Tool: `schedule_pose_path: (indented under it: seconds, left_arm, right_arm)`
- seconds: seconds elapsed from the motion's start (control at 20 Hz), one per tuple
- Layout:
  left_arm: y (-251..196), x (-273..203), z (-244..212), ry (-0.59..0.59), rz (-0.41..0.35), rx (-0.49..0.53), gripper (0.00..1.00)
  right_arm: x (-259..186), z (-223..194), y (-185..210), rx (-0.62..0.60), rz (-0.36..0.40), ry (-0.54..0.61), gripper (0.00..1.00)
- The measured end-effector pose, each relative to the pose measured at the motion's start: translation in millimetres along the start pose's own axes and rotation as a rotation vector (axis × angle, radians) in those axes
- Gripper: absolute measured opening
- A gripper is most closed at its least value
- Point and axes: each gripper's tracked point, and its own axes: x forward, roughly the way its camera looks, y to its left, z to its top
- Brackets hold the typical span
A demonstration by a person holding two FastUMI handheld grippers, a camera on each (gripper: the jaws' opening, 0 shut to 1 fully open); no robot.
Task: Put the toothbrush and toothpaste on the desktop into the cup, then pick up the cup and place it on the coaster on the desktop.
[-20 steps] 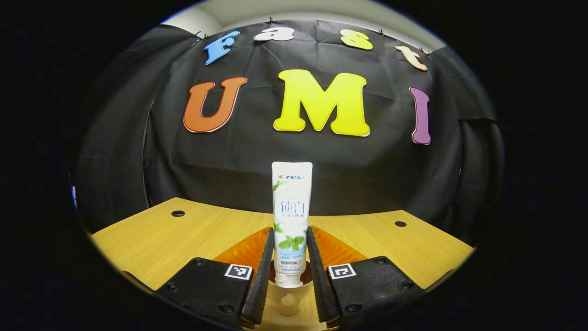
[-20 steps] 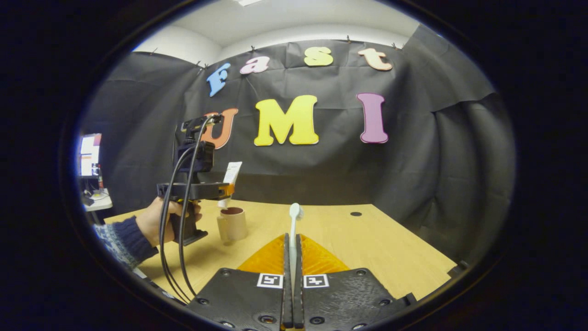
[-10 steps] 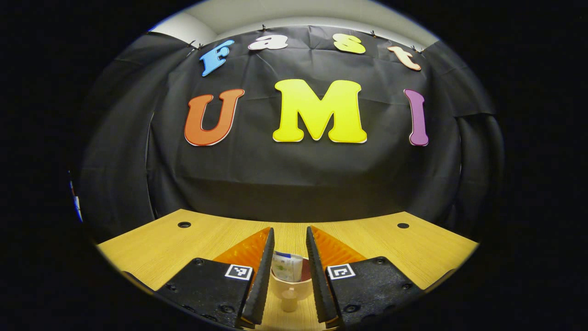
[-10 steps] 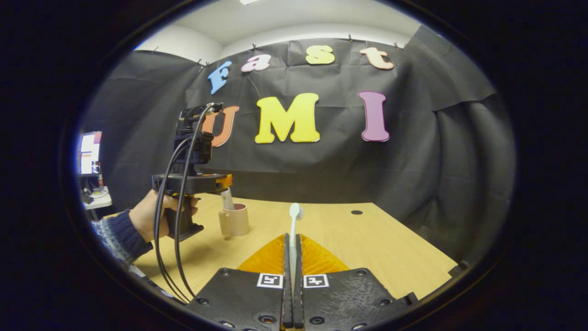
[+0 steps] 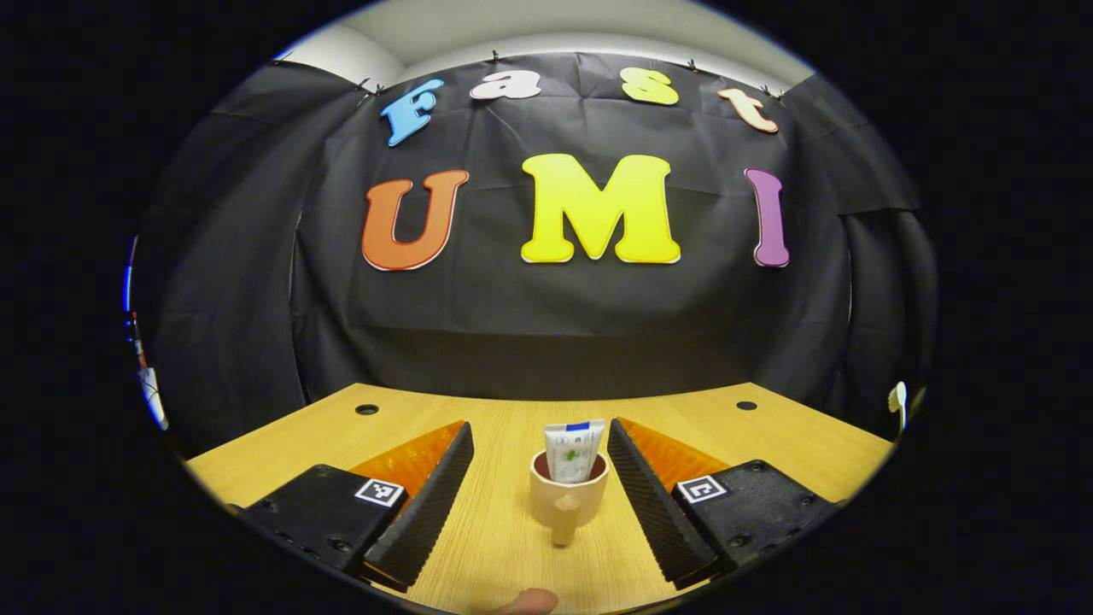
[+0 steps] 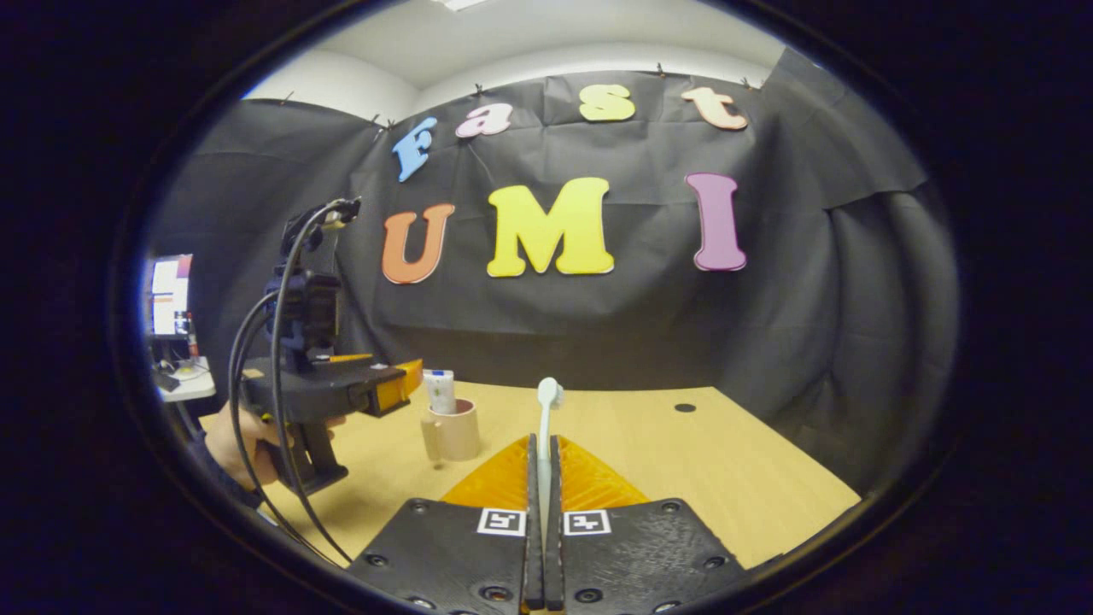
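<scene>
A beige cup stands upright on the wooden desk, its handle toward me. The white toothpaste tube stands inside it. My left gripper is open wide, a finger on either side of the cup and neither touching it. In the right gripper view the cup with the toothpaste sits left of centre, and the left gripper hovers just to its left, held by a hand. My right gripper is shut on a white toothbrush, head up, above the desk. The brush head also peeks in at the far right of the left gripper view.
Round cable holes sit in the desk near its back edge. Black cables hang from the left gripper. A lit monitor stands beyond the desk's left side. A fingertip shows at the bottom edge.
The left gripper let the toothpaste drop into the cup, opened wide and drew back and down from it. The right gripper kept its hold on the toothbrush, shifting slightly.
</scene>
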Motion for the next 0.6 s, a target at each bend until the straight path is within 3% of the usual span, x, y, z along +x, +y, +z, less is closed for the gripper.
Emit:
schedule_pose_path:
  seconds: [0.2,0.4,0.6]
  left_arm:
    - [13.4,-26.9,-29.8,0.068,-0.015,-0.041,1.0]
    - [23.3,-53.6,-49.6,0.079,-0.022,-0.032,0.99]
    - [25.6,-73.3,-57.5,0.077,-0.05,-0.037,1.0]
  right_arm:
    - [35.7,22.3,31.0,-0.006,0.049,0.001,0.0]
    - [81.3,45.6,62.8,-0.003,0.082,-0.014,0.04]
    - [129.4,73.8,94.7,0.051,0.093,-0.034,0.01]
